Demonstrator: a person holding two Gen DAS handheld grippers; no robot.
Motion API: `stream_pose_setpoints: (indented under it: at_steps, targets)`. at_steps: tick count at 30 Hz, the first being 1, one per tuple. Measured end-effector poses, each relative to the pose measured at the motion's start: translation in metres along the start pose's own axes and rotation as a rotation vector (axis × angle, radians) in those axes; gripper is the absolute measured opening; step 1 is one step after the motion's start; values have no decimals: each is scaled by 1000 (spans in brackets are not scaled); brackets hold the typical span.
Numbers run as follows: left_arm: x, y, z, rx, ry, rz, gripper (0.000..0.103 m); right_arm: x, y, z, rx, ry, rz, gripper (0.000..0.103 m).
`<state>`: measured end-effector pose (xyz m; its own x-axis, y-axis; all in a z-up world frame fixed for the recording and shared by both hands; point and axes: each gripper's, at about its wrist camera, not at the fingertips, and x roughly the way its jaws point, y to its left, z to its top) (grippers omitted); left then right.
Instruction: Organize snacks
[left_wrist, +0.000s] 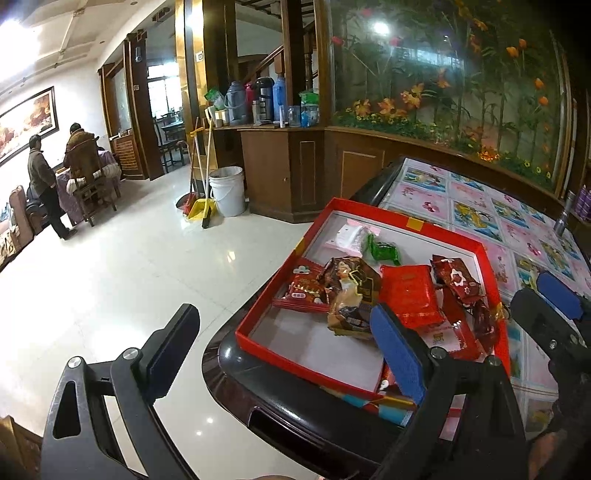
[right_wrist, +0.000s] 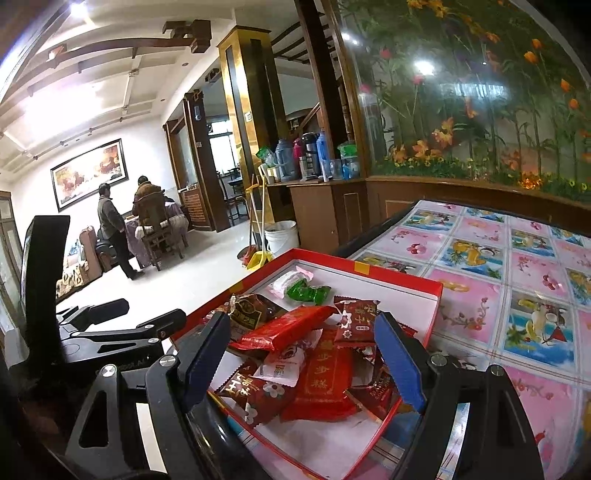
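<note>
red box (right_wrist: 399, 284), wrapped snacks (right_wrist: 317, 369) piled inside, green packet (right_wrist: 308, 293)

Snack packets (right_wrist: 314, 354) lie heaped in a box (right_wrist: 436, 295) apparently at the table's (right_wrist: 517, 258) corner.

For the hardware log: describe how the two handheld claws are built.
Both match: the left claw and right claw have black angular frames with triangular cutouts, silver round bolts at the joints, and flat rectangular fingers faced with blue pads. No cables show.
</note>
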<state>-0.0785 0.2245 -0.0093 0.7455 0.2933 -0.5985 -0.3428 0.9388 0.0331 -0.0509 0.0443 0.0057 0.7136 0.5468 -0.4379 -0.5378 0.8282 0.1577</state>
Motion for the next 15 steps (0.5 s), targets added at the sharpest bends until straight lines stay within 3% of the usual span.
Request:
stream_pose_setpoints:
  at_steps: [15]
  targets:
    - [-4, -17, 0, 39, 4, -27, 94, -4, -8, -4, 33, 5, -7, 81]
